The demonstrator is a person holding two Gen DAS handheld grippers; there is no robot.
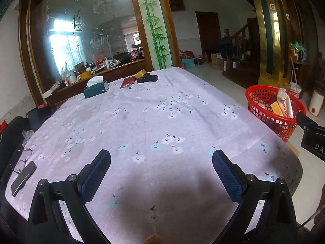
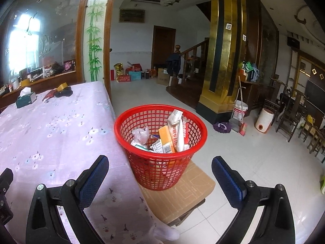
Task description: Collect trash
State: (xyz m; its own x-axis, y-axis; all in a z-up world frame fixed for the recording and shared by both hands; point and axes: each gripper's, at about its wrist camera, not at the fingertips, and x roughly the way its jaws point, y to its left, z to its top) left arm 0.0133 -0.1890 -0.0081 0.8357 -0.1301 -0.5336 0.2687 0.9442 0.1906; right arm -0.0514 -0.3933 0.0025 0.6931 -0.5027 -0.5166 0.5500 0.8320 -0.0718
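Note:
A red mesh basket (image 2: 130, 122) stands on a cardboard box (image 2: 182, 195) beside the table; it also shows in the left wrist view (image 1: 262, 93). Inside lie wrappers, an orange carton (image 2: 165, 137) and a crumpled plastic bag (image 2: 140, 135). My right gripper (image 2: 160, 162) is open and empty, just in front of the basket above the table's edge. My left gripper (image 1: 161, 156) is open and empty, low over the purple flowered tablecloth (image 1: 154, 111).
On the table's far end sit a green tissue box (image 1: 96, 88), a red packet (image 1: 128, 82), a tape roll (image 1: 141, 73) and a black item (image 1: 148, 78). Glasses (image 1: 22, 160) and a phone (image 1: 23, 178) lie near left. A bucket (image 2: 240, 109) and chairs (image 2: 292, 111) stand on the floor at the right.

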